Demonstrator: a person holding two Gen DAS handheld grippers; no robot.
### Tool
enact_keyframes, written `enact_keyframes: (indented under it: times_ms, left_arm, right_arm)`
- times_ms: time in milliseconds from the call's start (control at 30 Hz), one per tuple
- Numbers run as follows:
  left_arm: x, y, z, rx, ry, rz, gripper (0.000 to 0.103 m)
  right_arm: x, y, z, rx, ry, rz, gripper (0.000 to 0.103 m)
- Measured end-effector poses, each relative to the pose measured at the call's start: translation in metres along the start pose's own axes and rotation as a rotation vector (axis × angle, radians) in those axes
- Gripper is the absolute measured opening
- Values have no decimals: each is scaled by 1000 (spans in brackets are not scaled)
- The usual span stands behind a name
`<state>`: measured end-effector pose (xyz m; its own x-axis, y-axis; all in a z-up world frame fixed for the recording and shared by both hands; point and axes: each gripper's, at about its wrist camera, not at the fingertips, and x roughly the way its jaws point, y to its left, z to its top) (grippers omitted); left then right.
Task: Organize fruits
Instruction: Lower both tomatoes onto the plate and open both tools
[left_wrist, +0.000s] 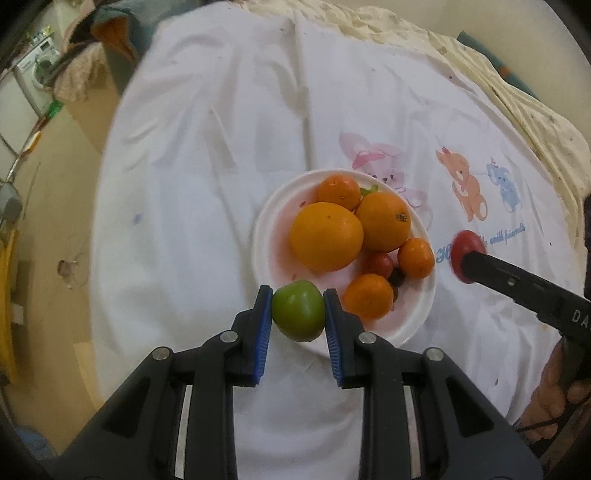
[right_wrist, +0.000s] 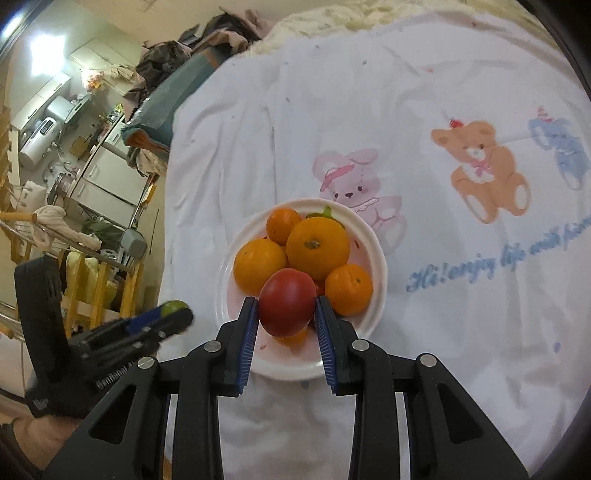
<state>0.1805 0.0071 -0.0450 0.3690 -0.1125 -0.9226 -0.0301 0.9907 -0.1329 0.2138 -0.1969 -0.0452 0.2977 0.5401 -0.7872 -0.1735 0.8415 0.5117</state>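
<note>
A white plate (left_wrist: 266, 236) on the white cloth holds several oranges (left_wrist: 325, 236) and small dark red fruits (left_wrist: 380, 263). My left gripper (left_wrist: 298, 309) is shut on a green fruit (left_wrist: 297, 314) above the plate's near-left rim. My right gripper (right_wrist: 286, 311) is shut on a red tomato (right_wrist: 286, 307) above the plate (right_wrist: 378, 258), over the oranges (right_wrist: 317, 247). In the left wrist view the tomato (left_wrist: 466, 248) and right gripper sit right of the plate. In the right wrist view the left gripper (right_wrist: 173, 314) shows at the left with the green fruit (right_wrist: 173, 307).
The cloth (left_wrist: 207, 155) with cartoon animal prints (right_wrist: 480, 166) covers a round table. Its left edge drops to the floor (left_wrist: 55, 229). Furniture and clutter (right_wrist: 74, 155) stand at the left. A cream blanket (left_wrist: 517, 92) lies at the far right.
</note>
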Motion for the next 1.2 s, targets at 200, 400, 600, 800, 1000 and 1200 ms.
enact_keyframes:
  times_ms: [200,400,600,800,1000,1200]
  left_arm:
    - [34,-14,0,60,41,10,24]
    - [44,-15,-2,50,73,-1,24]
    - [52,-15,-3,43,93,0,24]
    - [57,-23,-5,102,91,20,24]
    - [62,-22,-5,72,124,-10,25]
    - [58,-21,-6,84,122,1,38]
  right_arm:
    - [44,-5,9,13,83,18,33]
    - [67,-1,9,5,120,47,34]
    - [72,2,6,-42,112,18,36]
    - [68,-10,7,13,113,13,36]
    - [59,-13,9,31,95,66,55]
    - [49,-8,11,2,69,45,57]
